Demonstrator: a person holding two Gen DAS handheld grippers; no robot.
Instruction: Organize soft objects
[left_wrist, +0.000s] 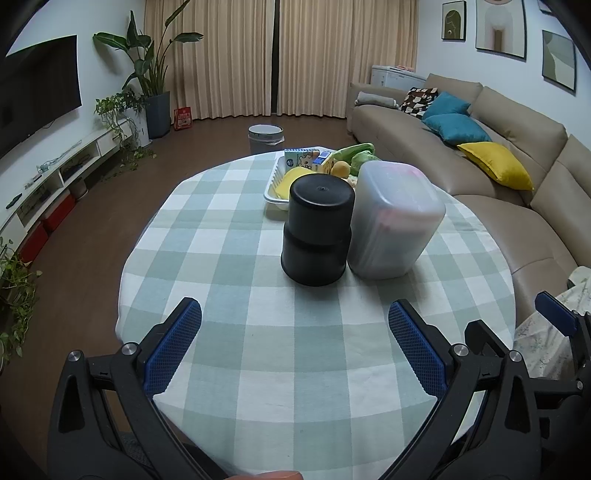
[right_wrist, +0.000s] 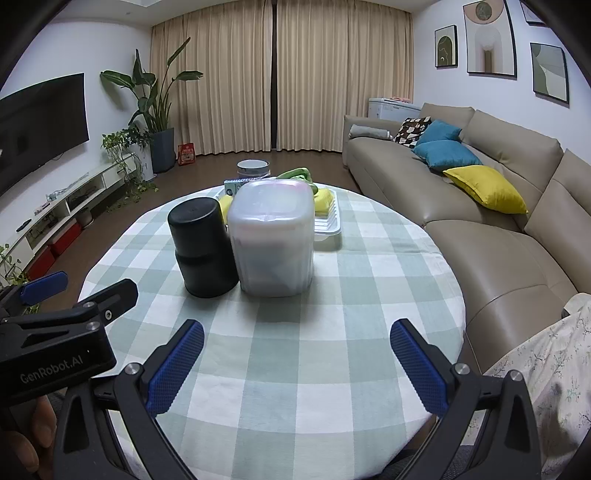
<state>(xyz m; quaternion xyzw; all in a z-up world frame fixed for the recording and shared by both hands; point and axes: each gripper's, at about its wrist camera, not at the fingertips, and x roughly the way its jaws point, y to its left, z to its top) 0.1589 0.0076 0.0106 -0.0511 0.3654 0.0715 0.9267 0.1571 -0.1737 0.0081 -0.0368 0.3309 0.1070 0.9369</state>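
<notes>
A black cylindrical container (left_wrist: 317, 229) stands upside down mid-table, touching a frosted translucent bin (left_wrist: 395, 218), also upside down, to its right. Behind them a white tray (left_wrist: 275, 194) holds soft items: yellow pieces, a green plush, an orange ball and a small booklet, partly hidden. In the right wrist view the black container (right_wrist: 203, 247), the bin (right_wrist: 271, 236) and the tray (right_wrist: 328, 225) show again. My left gripper (left_wrist: 295, 347) is open and empty near the table's front. My right gripper (right_wrist: 297, 365) is open and empty beside it, to the right.
The round table (left_wrist: 229, 295) has a green-and-white checked cloth. A beige sofa (left_wrist: 498, 192) with blue and yellow cushions runs along the right. A grey bucket (left_wrist: 266, 138) stands on the floor behind the table. A TV unit and plants line the left wall.
</notes>
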